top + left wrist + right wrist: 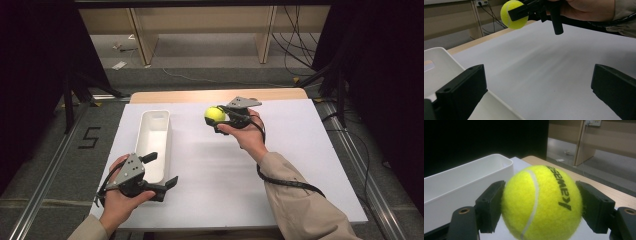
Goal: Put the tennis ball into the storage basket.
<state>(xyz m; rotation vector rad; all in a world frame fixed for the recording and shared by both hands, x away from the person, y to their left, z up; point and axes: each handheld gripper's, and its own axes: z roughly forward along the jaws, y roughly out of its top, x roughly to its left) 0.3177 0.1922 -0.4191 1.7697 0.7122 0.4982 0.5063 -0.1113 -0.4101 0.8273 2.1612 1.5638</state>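
High view shows the right gripper (223,120) clamping the tennis ball (215,115) above the table (300,150), apparently headed for the white bin (150,150); the drop remains. Left gripper (162,172) fingers gape empty.

Yellow tennis ball (541,203), fuzzy, white seam curving down the front, black "Kawasaki"-style lettering running sideways across it. Clamped between the two black jaws of the right gripper (222,119), lifted clear above the white table sheet, just right of the white bin (152,145), near its far end.
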